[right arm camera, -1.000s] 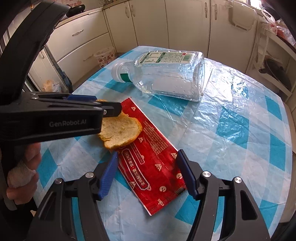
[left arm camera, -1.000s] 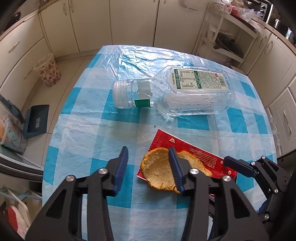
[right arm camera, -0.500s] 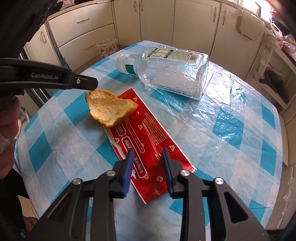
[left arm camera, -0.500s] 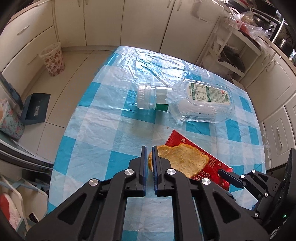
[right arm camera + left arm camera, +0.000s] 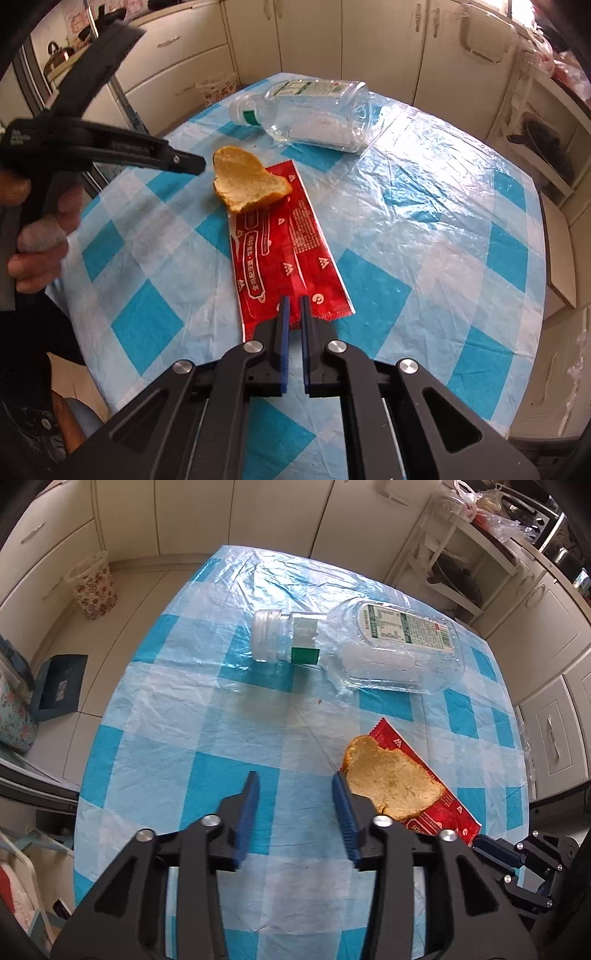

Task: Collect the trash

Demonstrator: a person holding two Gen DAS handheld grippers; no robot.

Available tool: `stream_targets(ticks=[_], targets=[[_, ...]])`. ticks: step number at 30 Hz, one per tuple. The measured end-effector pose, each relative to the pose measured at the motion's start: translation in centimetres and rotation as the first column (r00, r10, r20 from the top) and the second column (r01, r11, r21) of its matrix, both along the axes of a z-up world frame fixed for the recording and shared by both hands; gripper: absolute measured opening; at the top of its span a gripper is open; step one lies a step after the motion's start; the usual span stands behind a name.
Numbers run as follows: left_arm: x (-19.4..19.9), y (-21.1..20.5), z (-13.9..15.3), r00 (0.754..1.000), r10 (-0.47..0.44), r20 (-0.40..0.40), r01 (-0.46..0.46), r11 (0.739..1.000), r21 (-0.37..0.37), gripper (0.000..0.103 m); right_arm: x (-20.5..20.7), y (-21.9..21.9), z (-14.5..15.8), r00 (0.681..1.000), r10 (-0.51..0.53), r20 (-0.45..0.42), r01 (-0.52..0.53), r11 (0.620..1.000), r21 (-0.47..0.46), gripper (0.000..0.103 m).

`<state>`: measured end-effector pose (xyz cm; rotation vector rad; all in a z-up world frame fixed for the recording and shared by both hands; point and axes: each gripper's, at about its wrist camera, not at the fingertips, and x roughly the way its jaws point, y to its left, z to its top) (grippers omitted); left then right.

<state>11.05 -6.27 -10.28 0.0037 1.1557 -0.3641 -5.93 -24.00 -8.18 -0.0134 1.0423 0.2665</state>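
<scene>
Lying flat, red wrapper (image 5: 284,254) under bread slice (image 5: 248,178)

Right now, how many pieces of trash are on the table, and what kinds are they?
Clear plastic bottle: 1
Red snack wrapper: 1
Piece of bread: 1
Total: 3 on the blue checked tablecloth
</scene>
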Motion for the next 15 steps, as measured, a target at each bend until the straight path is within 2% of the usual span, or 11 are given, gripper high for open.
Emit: stream_targets(ticks=[1, 2, 3, 9, 15], targets=[[0.0, -0.4, 0.2, 1.0, -0.006, 0.016, 0.005, 1.0, 0.01, 0.049, 0.0, -0.3, 0.3, 1.0, -0.018, 0.018, 0.017, 1.0, 0.025, 0.056], [0.1, -0.9, 0.3, 0.999, -0.013, 0.031, 0.012, 1.0, 0.025, 0.052, -0.1, -0.5, 0.7, 0.998, -0.037, 0.044, 0.036, 0.999, 0.034, 0.066], [0.2, -1.3, 0.3, 0.999, -0.014, 0.042, 0.012, 0.999, 0.039, 0.053, -0.1, -0.5, 1.0, 0.996, -0.046, 0.077, 0.044, 0.998, 0.034, 0.069], [1.0, -2.6, -0.4, 0.999, -0.013, 0.041, 0.011, 0.999, 0.044, 0.06, 2.2, 1.2, 0.2, 0.998, -0.022, 0.056, 0.021, 1.0, 0.019, 0.07], [1.5, -3.0, 0.5, 0.997, -0.019, 0.072, 0.018, 1.0, 0.014, 0.067, 3.5, 3.2, -1.5, 1.0, 0.023, 0.019, -0.023, 1.0, -0.009, 0.071]])
